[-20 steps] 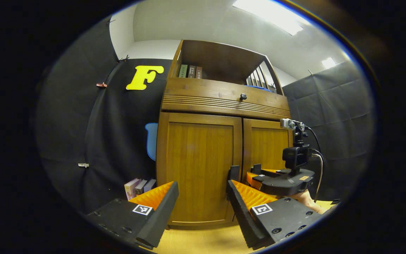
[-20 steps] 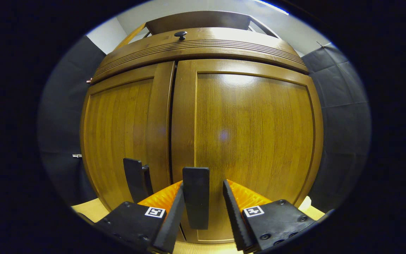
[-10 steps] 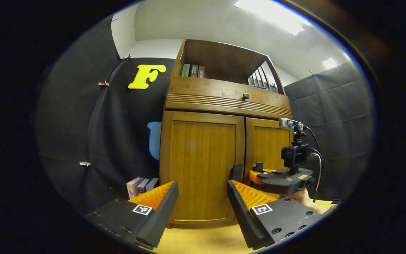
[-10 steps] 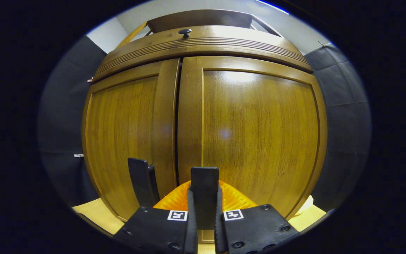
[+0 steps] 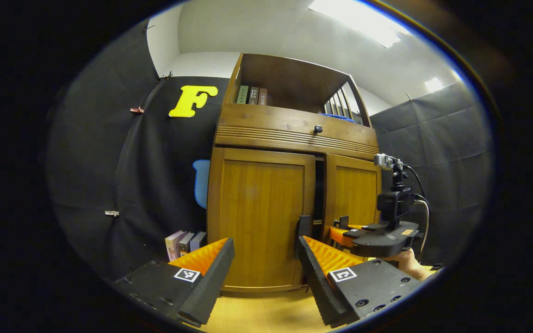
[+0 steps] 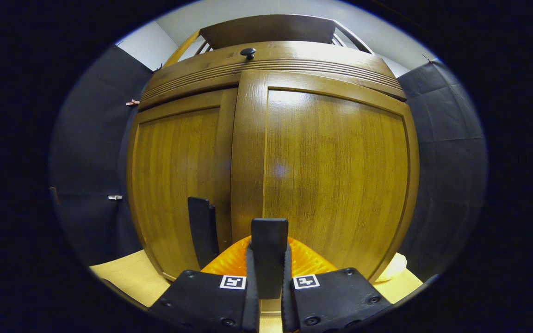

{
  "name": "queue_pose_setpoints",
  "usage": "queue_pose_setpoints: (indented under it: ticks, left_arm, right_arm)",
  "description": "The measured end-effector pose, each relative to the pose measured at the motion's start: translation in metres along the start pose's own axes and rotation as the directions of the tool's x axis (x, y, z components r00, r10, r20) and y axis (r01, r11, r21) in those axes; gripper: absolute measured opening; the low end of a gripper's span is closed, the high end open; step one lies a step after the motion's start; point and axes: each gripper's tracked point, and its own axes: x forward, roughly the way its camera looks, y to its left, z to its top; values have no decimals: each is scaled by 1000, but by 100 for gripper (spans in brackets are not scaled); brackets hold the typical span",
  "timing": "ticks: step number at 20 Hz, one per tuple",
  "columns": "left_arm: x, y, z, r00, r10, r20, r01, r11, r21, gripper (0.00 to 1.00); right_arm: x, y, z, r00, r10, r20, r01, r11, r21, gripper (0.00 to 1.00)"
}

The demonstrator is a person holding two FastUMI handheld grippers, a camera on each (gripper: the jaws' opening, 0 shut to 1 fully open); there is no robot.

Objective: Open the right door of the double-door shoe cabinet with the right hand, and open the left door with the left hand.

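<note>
The wooden shoe cabinet has two doors. In the right gripper view my right gripper (image 6: 268,252) is shut on the dark upright handle (image 6: 269,231) of the right door (image 6: 336,180), which stands slightly ajar. The left door (image 6: 178,185) is flush, and its handle (image 6: 200,229) is untouched. In the left gripper view my left gripper (image 5: 264,245) is open, a short way in front of the left door (image 5: 259,212). Its handle (image 5: 302,226) is just beyond my right fingertip. A dark gap (image 5: 318,189) separates the left door from the right door (image 5: 356,194). The right gripper (image 5: 340,231) and a hand (image 5: 407,264) sit at that door.
Above the doors is a drawer with a black knob (image 5: 318,129), then an open shelf with books (image 5: 251,94). More books (image 5: 183,243) stand on the floor left of the cabinet, near a blue object (image 5: 200,182). A pale wooden floor (image 5: 257,314) lies below me.
My right gripper went from open to shut on the right door's handle. The right door has since swung out a little, opening a dark gap. My left gripper stayed open.
</note>
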Motion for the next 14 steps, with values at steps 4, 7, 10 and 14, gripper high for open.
queue_pose_setpoints:
  ticks: [4, 7, 10, 14]
  left_arm:
    - [-4, -16, 3, 1000, -17, -1, 17, 1000, 10, 83]
    - [-7, -23, 4, 1000, -24, -1, 24, 1000, 9, 86]
    - [-8, -32, 6, 1000, -27, -2, 27, 999, 23, 86]
    - [-10, -50, 9, 999, -54, 0, 54, 998, 38, 86]
  right_arm:
    - [-24, -4, 1, 999, 49, -18, -49, 999, -12, 22]
    - [-45, -11, 2, 998, 65, -20, -66, 998, -26, 23]
    - [-62, -16, 4, 996, 84, -15, -85, 996, -28, 18]
    - [-85, -28, 4, 996, 89, -18, -89, 995, -38, 17]
